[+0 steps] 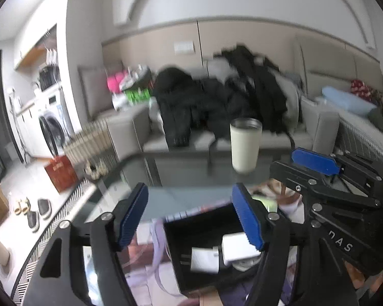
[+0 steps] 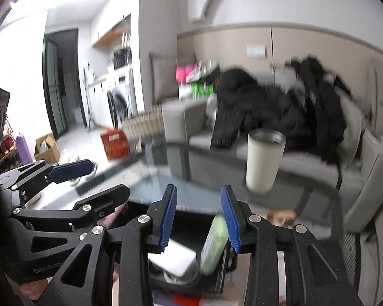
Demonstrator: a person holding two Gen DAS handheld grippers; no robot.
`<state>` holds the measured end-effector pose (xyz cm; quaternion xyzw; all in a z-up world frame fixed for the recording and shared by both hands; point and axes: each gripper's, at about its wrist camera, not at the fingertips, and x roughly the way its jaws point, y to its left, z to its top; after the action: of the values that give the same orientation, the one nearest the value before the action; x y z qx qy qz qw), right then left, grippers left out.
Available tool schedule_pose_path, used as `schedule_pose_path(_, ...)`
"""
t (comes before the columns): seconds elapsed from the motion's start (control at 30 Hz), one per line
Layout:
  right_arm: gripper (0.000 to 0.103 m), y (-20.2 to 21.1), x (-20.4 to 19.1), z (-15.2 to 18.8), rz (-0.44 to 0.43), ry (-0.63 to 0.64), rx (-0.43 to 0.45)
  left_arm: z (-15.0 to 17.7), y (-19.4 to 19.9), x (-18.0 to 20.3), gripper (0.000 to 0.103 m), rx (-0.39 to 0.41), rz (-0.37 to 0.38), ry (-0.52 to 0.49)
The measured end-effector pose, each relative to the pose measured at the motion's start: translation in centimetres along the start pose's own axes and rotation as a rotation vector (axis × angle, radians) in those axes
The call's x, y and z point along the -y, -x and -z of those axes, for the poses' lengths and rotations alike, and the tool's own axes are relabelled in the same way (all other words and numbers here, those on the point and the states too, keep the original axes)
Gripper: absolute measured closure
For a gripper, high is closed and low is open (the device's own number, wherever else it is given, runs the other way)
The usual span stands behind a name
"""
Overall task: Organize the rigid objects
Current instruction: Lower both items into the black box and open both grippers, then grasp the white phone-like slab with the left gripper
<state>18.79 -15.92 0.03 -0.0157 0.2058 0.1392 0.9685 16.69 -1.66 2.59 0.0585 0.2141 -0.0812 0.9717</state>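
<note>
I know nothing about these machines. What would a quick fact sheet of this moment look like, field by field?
Setting: living room, glass table before a grey sofa
Left claw: open, holding nothing, above the black box
Right claw: open, holding nothing, above the same box
Box contents: white chargers; a green-and-clear item, too blurred to identify
On the table: cream tumbler, upright, beyond the box
On the sofa: pile of black clothes
Image quality: motion blur in both views
</note>
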Motion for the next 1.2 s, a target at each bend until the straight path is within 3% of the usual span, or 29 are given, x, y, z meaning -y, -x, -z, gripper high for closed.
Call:
schedule_pose_path(0.2,0.06,4.4,-0.7,-1.0,0.015,0.025,0.205,-0.4,3.7,-1.0,0.03,0.134,0.004,0.042)
schedule_pose_path(0.4,0.058,6.9,-1.2,-1.4,0.009,0.043,0.268,-0.5,5.8,-1.5,0.027,0.192,-0.011,0.072)
schedule_pose_path(0.83,0.058,8.8,-0.8,-0.9,0.008,0.041,0.229,-0.5,6.5,-0.1,0.026,0.173,-0.008,0.057)
schedule_pose_path(1.0,0.058,9.7,-0.3,-0.3,0.015,0.028,0.157,-0.3,6.6,1.2,0.026,0.115,-0.014,0.06)
schedule_pose_path(1.2,0.058,10.3,1.1,0.8,0.009,0.0,0.026,0.4,5.6,2.9,0.026,-0.001,0.034,0.063)
